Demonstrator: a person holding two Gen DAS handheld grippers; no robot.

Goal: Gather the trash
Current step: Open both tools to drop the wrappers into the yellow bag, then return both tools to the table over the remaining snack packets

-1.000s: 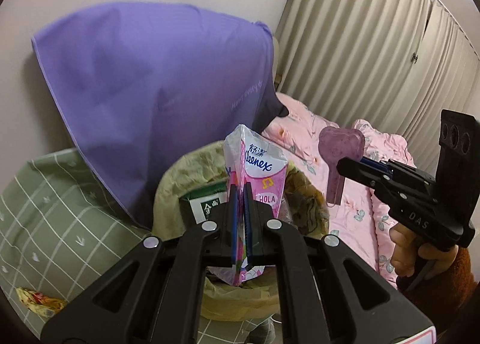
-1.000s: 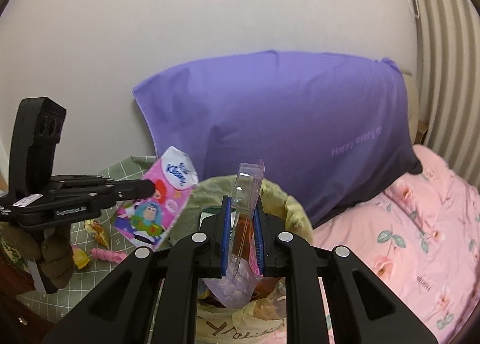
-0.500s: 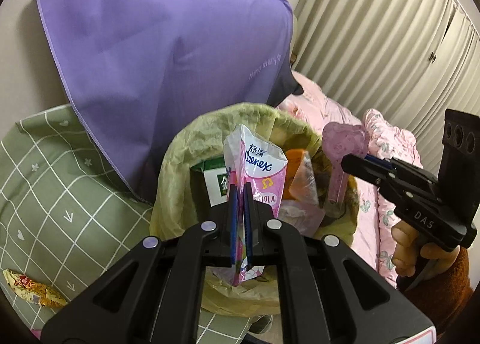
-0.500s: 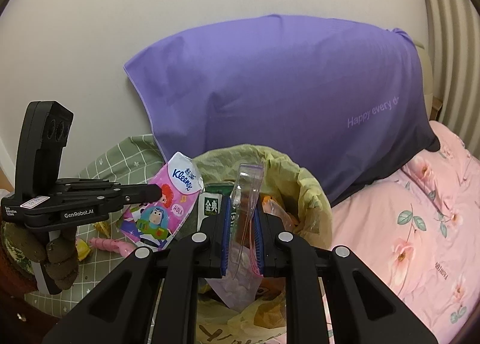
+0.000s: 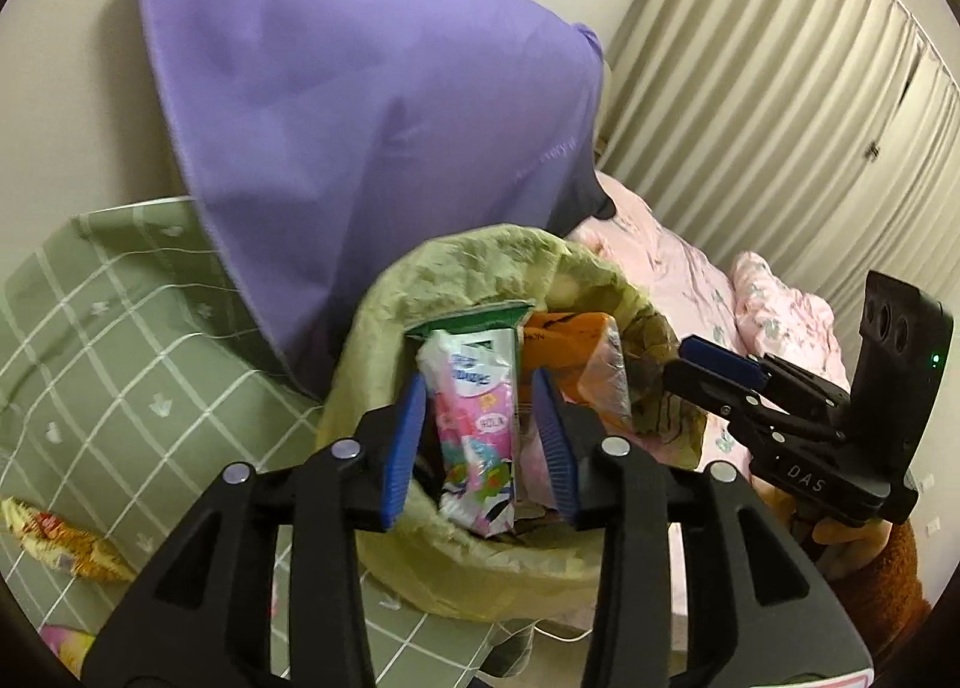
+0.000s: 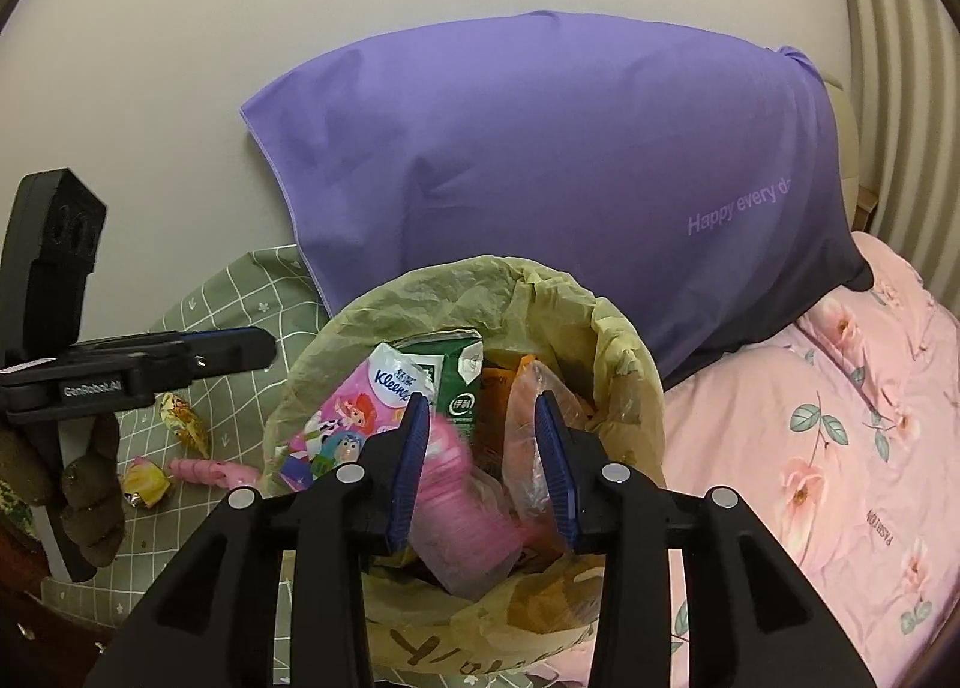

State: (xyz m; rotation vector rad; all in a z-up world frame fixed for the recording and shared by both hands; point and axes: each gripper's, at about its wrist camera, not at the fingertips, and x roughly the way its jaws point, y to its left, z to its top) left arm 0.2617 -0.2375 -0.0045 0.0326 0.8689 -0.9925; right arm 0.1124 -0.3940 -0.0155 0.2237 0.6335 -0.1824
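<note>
Now that both the left gripper and the right gripper have just been opening, jaws parted and holding nothing, with the Kleenex pack and the clear packet lying inside the lined bin, lift both straight up clear of its rim.

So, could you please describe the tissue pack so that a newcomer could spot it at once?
Find the bin lined with a yellow-green bag in front of the purple pillow. Inside, against a green carton, lies the Kleenex tissue pack, the only pink wrapper printed with cartoon characters.
</note>
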